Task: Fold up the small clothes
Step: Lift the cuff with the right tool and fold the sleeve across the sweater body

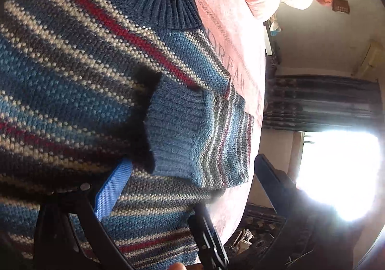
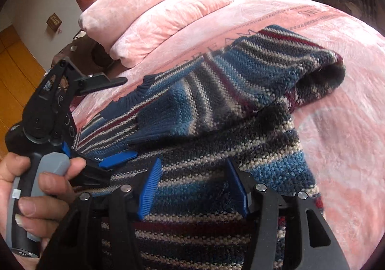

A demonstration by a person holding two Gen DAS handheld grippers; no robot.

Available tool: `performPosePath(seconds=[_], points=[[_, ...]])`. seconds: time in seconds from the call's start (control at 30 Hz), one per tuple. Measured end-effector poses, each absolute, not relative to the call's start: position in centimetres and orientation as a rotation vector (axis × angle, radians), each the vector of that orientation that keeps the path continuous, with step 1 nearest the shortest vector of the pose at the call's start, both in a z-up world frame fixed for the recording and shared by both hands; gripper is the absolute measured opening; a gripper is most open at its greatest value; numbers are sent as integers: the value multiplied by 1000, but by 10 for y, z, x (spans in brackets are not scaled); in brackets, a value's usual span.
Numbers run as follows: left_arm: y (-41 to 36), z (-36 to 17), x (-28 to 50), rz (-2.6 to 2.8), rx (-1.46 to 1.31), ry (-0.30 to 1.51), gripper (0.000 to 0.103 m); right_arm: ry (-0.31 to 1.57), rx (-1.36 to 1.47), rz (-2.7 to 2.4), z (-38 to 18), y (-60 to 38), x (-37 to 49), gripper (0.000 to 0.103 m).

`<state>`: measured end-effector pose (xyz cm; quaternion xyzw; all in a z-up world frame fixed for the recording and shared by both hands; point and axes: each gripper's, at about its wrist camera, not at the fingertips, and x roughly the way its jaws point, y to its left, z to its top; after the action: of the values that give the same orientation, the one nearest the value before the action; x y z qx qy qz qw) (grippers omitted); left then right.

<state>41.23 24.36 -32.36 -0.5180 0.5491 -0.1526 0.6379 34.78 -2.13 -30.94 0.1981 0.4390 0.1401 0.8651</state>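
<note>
Blue-padded right claw sits spread over the striped sweater, pinching nothing. Sweater lies on the pink bed, one sleeve folded across the body, cuff lined black. Left claw is spread too, one pad on the knit. Judged step: sleeves-in fold; next calls for gripping the other sleeve or hem.
</note>
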Motion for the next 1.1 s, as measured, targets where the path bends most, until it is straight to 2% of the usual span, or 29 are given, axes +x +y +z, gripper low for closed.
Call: performPosePath(seconds=[0.03,0.07,0.17,0.23,0.37,0.57,0.77,0.97,1.1], points=[[244,-324,416,-345,-1191,1241,95,913,422,299,-309,-21,348,56],[243,-325,419,-339,-1190,1248,72,898,420,304,-308,-20,347,56],[237,-331,432,-308,-1127,1332,27,884,431,321,-305,-20,346,56],[233,-328,443,-286,-1067,1360,7,887,442,327,-305,-18,346,56],[231,-297,468,-332,-986,1331,7,899,422,374,-305,-5,342,56],[246,-209,510,-435,-832,1202,6,898,351,467,-302,25,332,56],[273,-134,516,-486,-719,1091,6,897,305,503,-301,40,327,56],[310,-109,492,-476,-673,1051,6,901,301,504,-303,44,327,56],[344,-117,481,-449,-692,1042,6,899,293,509,-304,46,325,56]])
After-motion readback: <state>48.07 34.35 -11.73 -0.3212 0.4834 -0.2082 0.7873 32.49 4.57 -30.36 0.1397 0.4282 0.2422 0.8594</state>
